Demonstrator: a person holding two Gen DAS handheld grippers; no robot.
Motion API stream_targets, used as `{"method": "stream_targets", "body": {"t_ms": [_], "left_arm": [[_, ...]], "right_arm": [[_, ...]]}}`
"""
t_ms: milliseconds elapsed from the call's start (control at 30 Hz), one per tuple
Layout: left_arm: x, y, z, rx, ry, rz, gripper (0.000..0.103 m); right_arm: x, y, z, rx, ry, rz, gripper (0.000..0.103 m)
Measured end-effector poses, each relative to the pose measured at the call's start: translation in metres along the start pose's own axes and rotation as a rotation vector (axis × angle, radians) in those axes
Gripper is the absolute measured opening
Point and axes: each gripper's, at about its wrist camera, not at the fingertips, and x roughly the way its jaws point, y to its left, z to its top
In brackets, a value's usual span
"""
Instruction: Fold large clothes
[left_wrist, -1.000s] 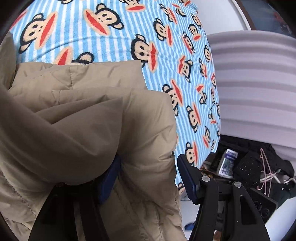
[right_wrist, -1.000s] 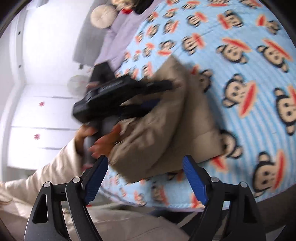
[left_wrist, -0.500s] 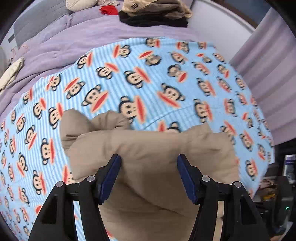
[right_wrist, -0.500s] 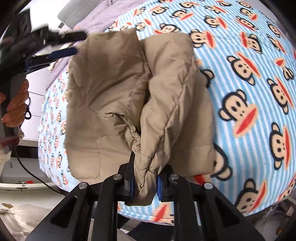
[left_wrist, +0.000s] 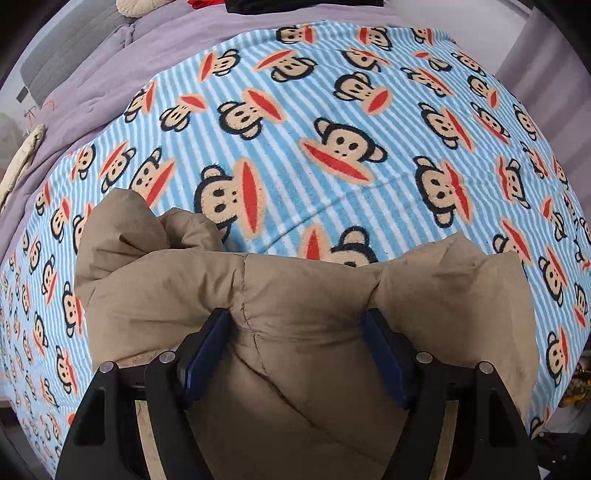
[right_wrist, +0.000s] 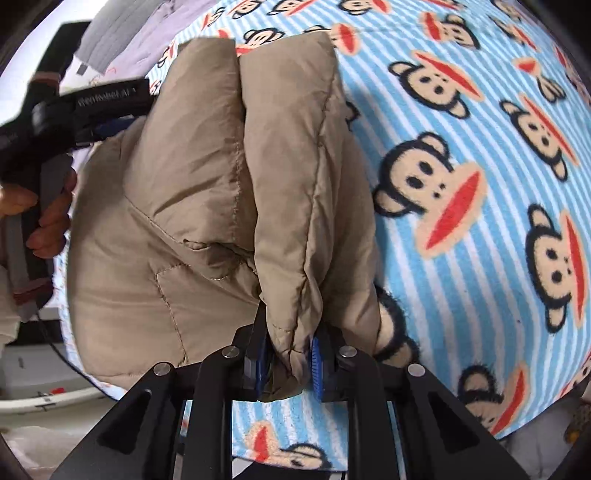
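Observation:
A puffy tan jacket (left_wrist: 303, 295) lies bunched in a thick fold on the blue striped monkey-print blanket (left_wrist: 314, 110). My left gripper (left_wrist: 295, 350) points down at it, with a fat roll of the jacket filling the space between its blue pads. The jaws are opening while the pads still dent the fabric. In the right wrist view the jacket (right_wrist: 192, 192) stretches away from my right gripper (right_wrist: 288, 360), which is shut on a narrow folded edge. The left gripper (right_wrist: 92, 107), held by a hand (right_wrist: 48, 218), sits at the jacket's far left side.
Purple bedding (left_wrist: 110, 74) and a grey padded panel (left_wrist: 74, 48) lie beyond the blanket. The blanket's near edge (right_wrist: 295, 435) hangs just under my right gripper. White furniture (right_wrist: 33, 387) stands off the bed at the lower left.
My right gripper went from open above the jacket to shut on its edge and sank. The left gripper tilted downward, and its jaws have widened slightly around the jacket roll.

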Motion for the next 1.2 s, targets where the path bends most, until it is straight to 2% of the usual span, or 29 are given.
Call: {"method": "stream_targets", "body": {"t_ms": [100, 200, 267, 300, 367, 433, 533, 567, 667, 867, 900, 933, 967, 1100, 1200], "left_arm": [[0.000, 0.004, -0.001, -0.007, 0.008, -0.005, 0.074], [0.001, 0.004, 0.000, -0.013, 0.015, 0.000, 0.074], [0.002, 0.003, 0.000, -0.015, 0.020, 0.011, 0.074], [0.002, 0.002, 0.001, -0.014, 0.023, 0.017, 0.075], [-0.002, 0.002, 0.001, -0.015, 0.024, 0.027, 0.075], [-0.014, 0.006, -0.002, -0.032, 0.015, 0.033, 0.075], [-0.043, 0.021, -0.014, -0.068, -0.018, 0.002, 0.075], [-0.054, 0.027, -0.020, -0.077, -0.030, 0.001, 0.075], [-0.080, 0.043, -0.045, -0.113, -0.045, 0.002, 0.075], [-0.105, 0.064, -0.113, -0.206, -0.018, -0.012, 0.075], [-0.108, 0.065, -0.123, -0.221, -0.020, -0.004, 0.079], [-0.110, 0.066, -0.132, -0.236, -0.022, 0.001, 0.099], [-0.113, 0.067, -0.139, -0.253, -0.029, 0.010, 0.103], [-0.117, 0.072, -0.151, -0.290, -0.023, 0.013, 0.103], [-0.121, 0.073, -0.151, -0.281, -0.030, 0.030, 0.103]], "right_arm": [[-0.033, -0.010, 0.002, 0.060, -0.053, 0.003, 0.024], [-0.077, -0.011, 0.003, 0.079, -0.193, -0.020, 0.024], [-0.095, -0.003, 0.011, 0.044, -0.253, 0.047, 0.024], [-0.099, 0.003, 0.018, 0.007, -0.255, 0.083, 0.024], [-0.088, 0.029, 0.032, -0.073, -0.231, 0.108, 0.024], [-0.067, 0.045, 0.044, -0.127, -0.182, 0.090, 0.024], [-0.022, 0.068, 0.048, -0.173, -0.113, -0.052, 0.024], [-0.011, 0.071, 0.044, -0.187, -0.099, -0.071, 0.024], [0.005, 0.060, 0.041, -0.190, -0.083, -0.075, 0.024], [0.015, 0.050, 0.044, -0.175, -0.065, -0.050, 0.024], [0.018, 0.048, 0.048, -0.176, -0.064, -0.050, 0.023], [0.019, 0.048, 0.049, -0.181, -0.062, -0.054, 0.023], [0.018, 0.049, 0.047, -0.186, -0.060, -0.058, 0.024], [0.020, 0.052, 0.047, -0.194, -0.047, -0.069, 0.024], [0.023, 0.054, 0.049, -0.182, -0.044, -0.062, 0.026]]}}
